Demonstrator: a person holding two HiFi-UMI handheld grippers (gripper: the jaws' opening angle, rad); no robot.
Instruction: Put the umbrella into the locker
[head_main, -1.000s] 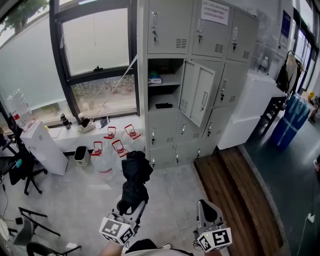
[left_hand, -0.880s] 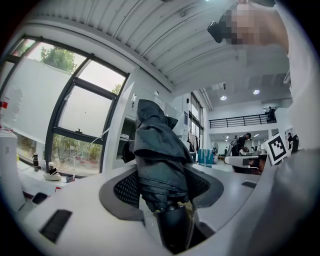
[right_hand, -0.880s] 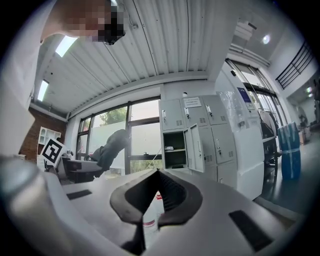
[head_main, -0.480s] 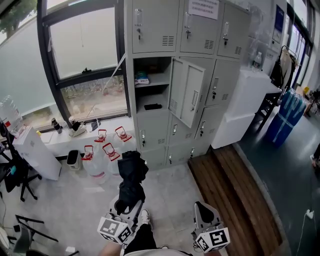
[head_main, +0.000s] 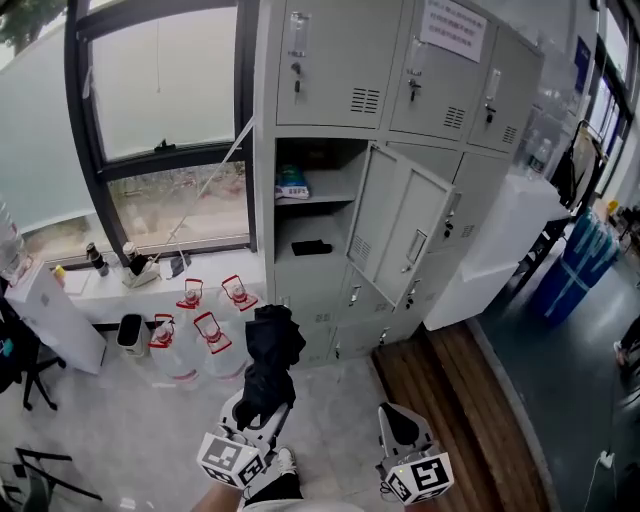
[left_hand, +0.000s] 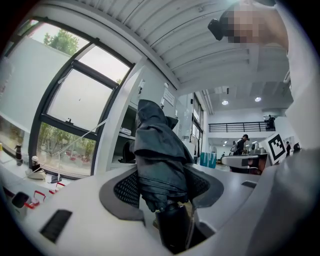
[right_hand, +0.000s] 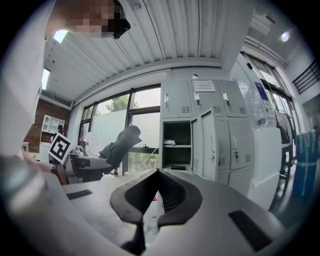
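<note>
A folded black umbrella (head_main: 268, 362) stands upright in my left gripper (head_main: 256, 412), which is shut on its lower end. In the left gripper view the umbrella (left_hand: 159, 159) fills the space between the pads, handle end down. The grey locker bank (head_main: 400, 70) rises ahead; one compartment (head_main: 312, 200) is open, with its door (head_main: 402, 236) swung out to the right, a shelf and small items inside. My right gripper (head_main: 398, 428) hangs low at the right, shut and empty. The right gripper view shows the open compartment (right_hand: 176, 148) and the umbrella (right_hand: 120, 145) at its left.
Several water jugs (head_main: 196, 322) with red caps stand on the floor left of the lockers, under a window sill (head_main: 150, 278). A raised wooden strip (head_main: 430, 390) runs along the floor at the right. A white cabinet (head_main: 500, 235) and blue barrels (head_main: 578, 262) stand further right.
The lockers have come nearer and larger in the head view. Both grippers hold the same pose, and the umbrella stays in the left one.
</note>
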